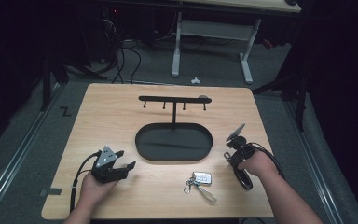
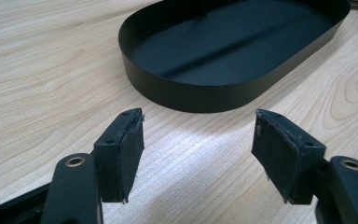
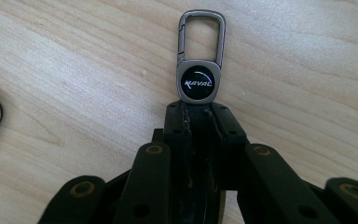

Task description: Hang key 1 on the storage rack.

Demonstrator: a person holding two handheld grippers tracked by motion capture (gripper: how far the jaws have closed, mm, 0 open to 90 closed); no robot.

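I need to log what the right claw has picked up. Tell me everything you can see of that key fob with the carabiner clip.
The key fob is a small rounded metal-grey piece with a glossy black face bearing white "HAVAL" lettering and an arc. A grey carabiner clip, closed, extends from its far end. The right claw is shut on its near end, so that part is hidden. It points away from the claw, low over the wooden table; whether it touches the wood is unclear.
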